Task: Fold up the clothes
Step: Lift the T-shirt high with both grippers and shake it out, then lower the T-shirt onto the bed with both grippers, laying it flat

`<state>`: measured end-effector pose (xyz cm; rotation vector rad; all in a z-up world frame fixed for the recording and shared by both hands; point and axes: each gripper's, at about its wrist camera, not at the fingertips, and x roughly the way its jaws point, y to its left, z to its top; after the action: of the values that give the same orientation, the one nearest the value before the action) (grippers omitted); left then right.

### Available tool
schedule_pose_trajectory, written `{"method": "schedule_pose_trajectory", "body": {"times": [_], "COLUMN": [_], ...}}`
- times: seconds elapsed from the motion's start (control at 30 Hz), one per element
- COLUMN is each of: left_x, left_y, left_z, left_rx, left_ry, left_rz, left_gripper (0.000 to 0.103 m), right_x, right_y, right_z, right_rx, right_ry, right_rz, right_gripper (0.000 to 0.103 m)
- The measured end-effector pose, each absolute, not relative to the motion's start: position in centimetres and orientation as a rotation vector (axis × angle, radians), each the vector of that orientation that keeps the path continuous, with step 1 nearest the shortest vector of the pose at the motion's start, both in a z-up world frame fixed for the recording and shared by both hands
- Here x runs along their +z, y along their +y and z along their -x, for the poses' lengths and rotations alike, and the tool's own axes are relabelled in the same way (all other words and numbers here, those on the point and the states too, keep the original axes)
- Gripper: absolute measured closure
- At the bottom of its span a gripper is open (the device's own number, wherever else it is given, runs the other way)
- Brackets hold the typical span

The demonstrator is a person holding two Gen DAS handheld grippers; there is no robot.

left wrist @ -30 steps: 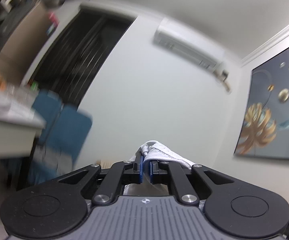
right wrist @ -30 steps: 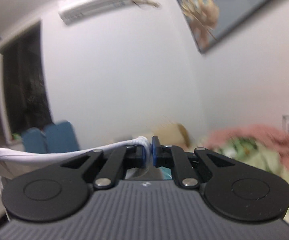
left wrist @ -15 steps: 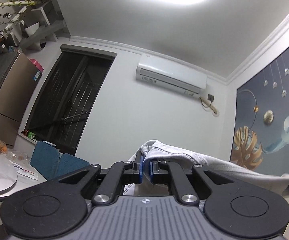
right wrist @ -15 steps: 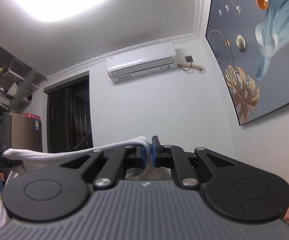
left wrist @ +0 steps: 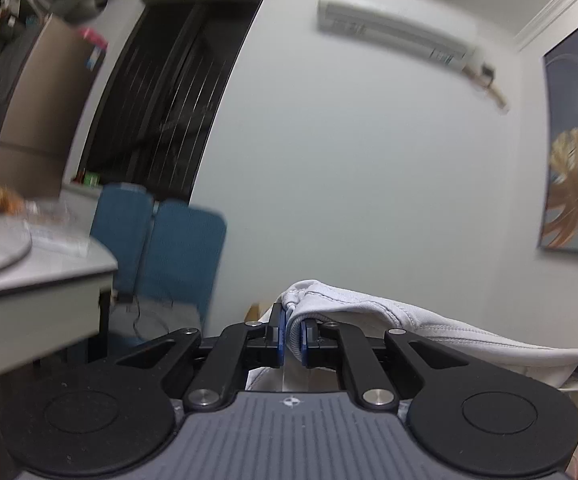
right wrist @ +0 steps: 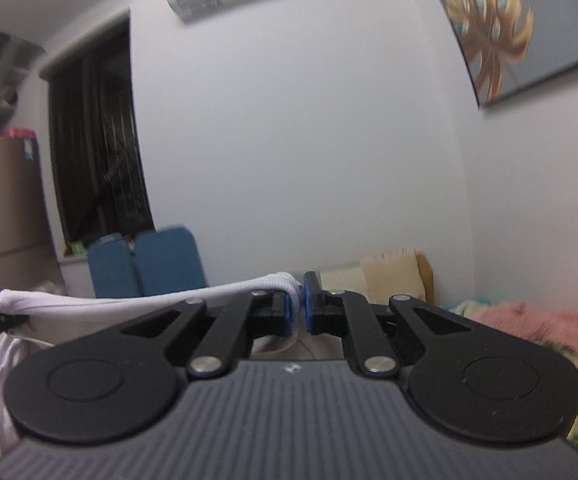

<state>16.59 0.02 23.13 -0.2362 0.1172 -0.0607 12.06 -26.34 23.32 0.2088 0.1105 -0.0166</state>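
Left wrist view: the left gripper (left wrist: 293,334), matte black with blue pads, pinches a bunched, stitched hem of the white knit cotton garment (left wrist: 373,318), which stretches off toward 3 o'clock. Two blue padded chair backs (left wrist: 161,248) stand at 9 o'clock beside a pale smooth table (left wrist: 45,280). Right wrist view: the right gripper (right wrist: 297,306) pinches a ribbed white edge of the same garment (right wrist: 89,304), which runs taut to 9 o'clock and hangs in soft folds. Fluffy pink bedding (right wrist: 537,324) lies at 3 o'clock.

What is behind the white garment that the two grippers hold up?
Behind the white garment two blue chair backs and a pale wall are seen. The floor below is hidden by cloth and hand-held grippers.
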Motion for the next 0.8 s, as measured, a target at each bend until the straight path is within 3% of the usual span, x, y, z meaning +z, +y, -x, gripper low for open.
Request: {"method": "schedule_pose_trajectory", "body": {"times": [0.43, 0.67, 0.7, 0.77, 0.8], "left_x": [-11.6, -19.8, -20.2, -20.2, -19.7], "left_y": [-0.9, 0.0, 0.1, 0.5, 0.8], "left_z": [-47.5, -54.3, -54.6, -54.8, -54.6], "left_rx": [0.061, 0.036, 0.034, 0.015, -0.010], "left_ry": [0.522, 0.697, 0.704, 0.714, 0.728], "left_rz": [0.172, 0.146, 0.144, 0.166, 0.189], "left_gripper": [0.094, 0.085, 0.080, 0.064, 0.048], "right_x": [-7.3, -16.3, -16.7, -17.3, -17.5], "right_y": [-24.4, -25.9, -26.5, -27.7, -28.3], "right_z": [-45.2, -51.0, -51.1, -51.2, -51.1], "right_rx": [-0.064, -0.053, -0.043, -0.032, -0.026], "right_ry": [0.517, 0.680, 0.696, 0.732, 0.745], "right_rz": [-0.138, -0.215, -0.254, -0.346, -0.393], "right_gripper": [0.093, 0.090, 0.086, 0.066, 0.050]}}
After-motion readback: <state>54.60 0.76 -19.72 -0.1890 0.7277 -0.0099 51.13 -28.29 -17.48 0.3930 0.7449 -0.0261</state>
